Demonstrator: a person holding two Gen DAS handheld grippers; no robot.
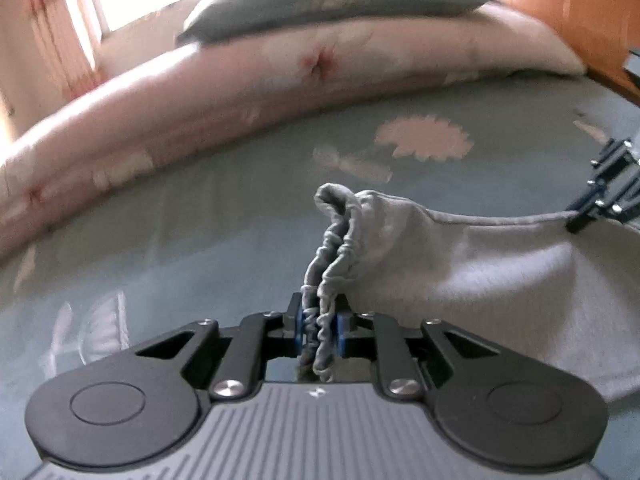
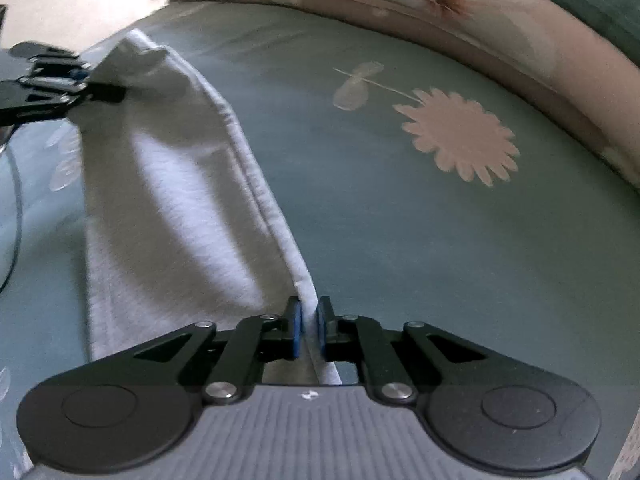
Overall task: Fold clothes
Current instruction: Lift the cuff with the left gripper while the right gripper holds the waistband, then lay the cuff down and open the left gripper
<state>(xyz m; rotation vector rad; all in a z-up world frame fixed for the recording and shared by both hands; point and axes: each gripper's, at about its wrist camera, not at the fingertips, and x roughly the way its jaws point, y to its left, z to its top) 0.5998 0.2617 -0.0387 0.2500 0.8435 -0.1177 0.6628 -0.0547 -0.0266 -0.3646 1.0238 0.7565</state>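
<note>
A light grey garment (image 1: 460, 264) with a gathered elastic waistband (image 1: 332, 256) hangs stretched between my two grippers above the bed. In the left wrist view, my left gripper (image 1: 320, 330) is shut on the bunched waistband, which runs up out of its blue pads. At the right edge of that view, my right gripper (image 1: 588, 210) pinches the garment's far edge. In the right wrist view, my right gripper (image 2: 307, 330) is shut on a stitched hem of the grey garment (image 2: 168, 184). My left gripper (image 2: 96, 92) holds the cloth's far corner at upper left.
Below lies a grey-green bed sheet (image 2: 400, 240) printed with a pale pink flower (image 2: 460, 136). A long pink floral bolster or rolled duvet (image 1: 240, 84) runs along the far side, with a grey-green pillow (image 1: 332, 0) on top. A wooden headboard (image 1: 580, 8) stands at right.
</note>
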